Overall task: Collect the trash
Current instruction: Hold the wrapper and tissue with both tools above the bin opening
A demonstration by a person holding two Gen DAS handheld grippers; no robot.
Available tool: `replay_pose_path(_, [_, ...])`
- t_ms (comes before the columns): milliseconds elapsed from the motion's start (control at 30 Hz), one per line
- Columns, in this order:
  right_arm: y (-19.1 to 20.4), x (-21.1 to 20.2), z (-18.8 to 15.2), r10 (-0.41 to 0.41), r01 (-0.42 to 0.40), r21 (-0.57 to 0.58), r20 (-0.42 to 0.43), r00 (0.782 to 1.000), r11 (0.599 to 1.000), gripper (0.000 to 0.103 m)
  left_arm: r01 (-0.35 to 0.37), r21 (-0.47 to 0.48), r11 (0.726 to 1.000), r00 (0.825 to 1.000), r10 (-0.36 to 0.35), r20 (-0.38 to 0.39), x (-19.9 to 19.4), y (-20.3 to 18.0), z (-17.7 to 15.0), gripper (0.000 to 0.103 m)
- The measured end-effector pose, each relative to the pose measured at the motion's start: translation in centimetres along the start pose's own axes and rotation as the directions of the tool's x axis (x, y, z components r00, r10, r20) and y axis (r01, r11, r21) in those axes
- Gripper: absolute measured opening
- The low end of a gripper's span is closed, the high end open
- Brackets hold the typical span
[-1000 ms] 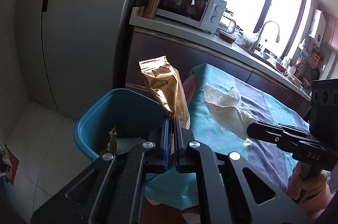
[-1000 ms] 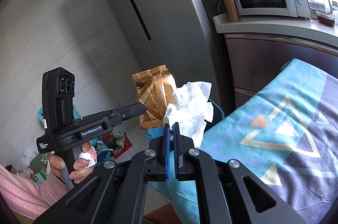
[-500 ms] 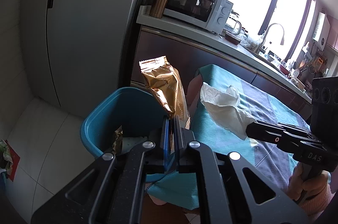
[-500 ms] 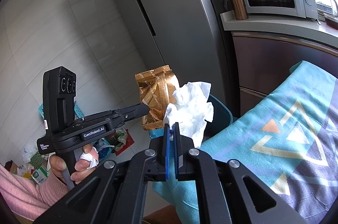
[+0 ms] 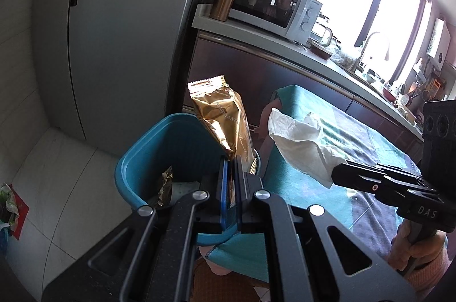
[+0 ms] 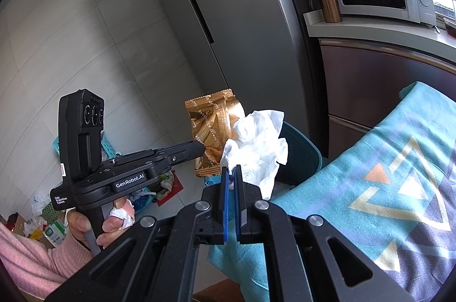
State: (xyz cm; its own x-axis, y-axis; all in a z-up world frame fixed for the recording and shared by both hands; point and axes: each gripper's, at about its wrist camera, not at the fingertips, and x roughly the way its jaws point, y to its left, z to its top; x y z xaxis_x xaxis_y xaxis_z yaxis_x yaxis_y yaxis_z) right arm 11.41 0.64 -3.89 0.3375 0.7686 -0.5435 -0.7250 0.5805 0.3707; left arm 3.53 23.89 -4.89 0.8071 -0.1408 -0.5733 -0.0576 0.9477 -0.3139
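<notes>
- My left hand-held gripper (image 5: 231, 159) is clamped on the lower end of the gold snack wrapper (image 5: 219, 119). The wrapper stands up from the jaws above the near rim of the teal bin (image 5: 128, 173).
- My right hand-held gripper (image 6: 231, 169) is pinched on a crumpled white tissue (image 6: 256, 142), held in the air just off the corner of the worktop, which is covered with a patterned teal cloth (image 6: 399, 159). The bin's rim sits right behind it.
- The wrapper looks feather-light, crinkly and slick. I judge that a pinch on its flat crimped end holds best, since the puffed middle would slide or buckle.
- The tissue is soft, limp and weightless. It tears easily and may cling to the pads, so I expect it to need a wide release, perhaps a shake.
- Both pieces will probably flutter rather than drop straight, so I would let go low over the bin's mouth.
- The bin's floor is mostly hidden behind my left gripper. I make out only a scrap of gold foil (image 5: 165, 185) and something pale beside it.
- I cannot tell whether the wrapper is empty.
- The worktop is cut off by the frame edges, so I cannot see whether more trash lies on it.
- The clutter on the floor at the far left is too small to identify.
</notes>
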Motion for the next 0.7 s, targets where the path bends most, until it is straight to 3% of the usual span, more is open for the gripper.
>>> replay_pose_path(700, [0.1,1.2,0.7,0.02,-0.02,-0.021,-0.037,0.999,1.0,0.002,-0.035,-0.029,0.999,0.999,0.034,-0.024,0.7,1.5,-0.5,0.005])
